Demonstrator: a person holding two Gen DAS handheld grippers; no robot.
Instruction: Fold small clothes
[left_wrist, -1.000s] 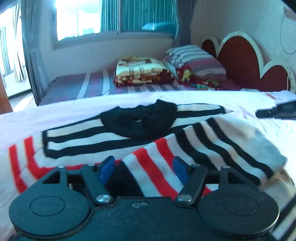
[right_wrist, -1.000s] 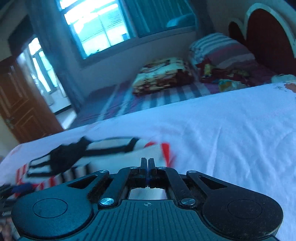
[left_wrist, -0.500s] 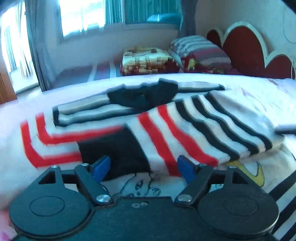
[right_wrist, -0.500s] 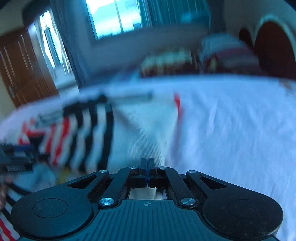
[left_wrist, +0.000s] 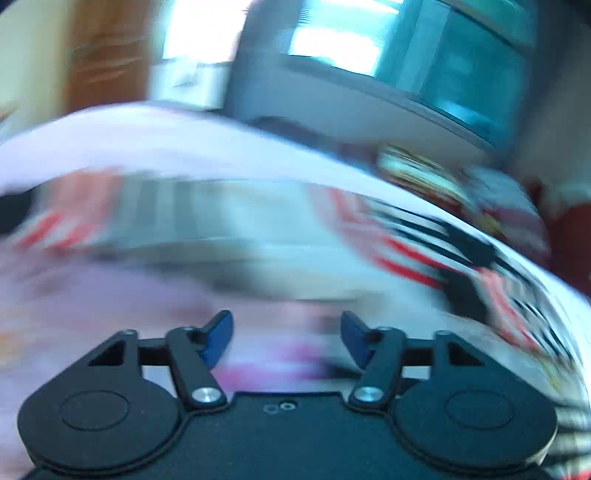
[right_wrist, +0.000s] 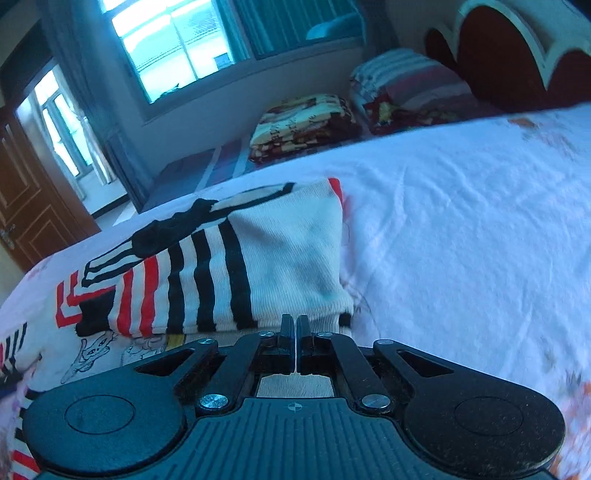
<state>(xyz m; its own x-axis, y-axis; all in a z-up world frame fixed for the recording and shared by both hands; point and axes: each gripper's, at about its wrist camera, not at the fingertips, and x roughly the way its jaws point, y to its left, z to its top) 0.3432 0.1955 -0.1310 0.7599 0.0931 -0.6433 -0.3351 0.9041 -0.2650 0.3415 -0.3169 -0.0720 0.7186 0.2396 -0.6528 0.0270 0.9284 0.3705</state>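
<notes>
White bedsheet (right_wrist: 461, 229) covers the bed on which the work is laid, with a folded blanket (right_wrist: 306, 122) and striped pillow (right_wrist: 402, 81) on the far bed under the window. On it lies the striped sweater (right_wrist: 207, 266), partly folded: a sleeve with red and black bands is laid across the body, its pale cuff end nearest the right gripper (right_wrist: 295, 326). That gripper's jaws are pressed together with only a hairline between them, right at the cuff's lower edge; whether cloth is pinched there cannot be told. From its fingers the garment spreads toward 10 and 11 o'clock, its long axis running from 8 to 1 o'clock. The left gripper (left_wrist: 286, 338) has its blue pads (left_wrist: 218, 334) spread wide, holding nothing; its view is heavily blurred, the sweater smearing from 10 round to 3 o'clock. The right hand seems nearer for the next fold.
</notes>
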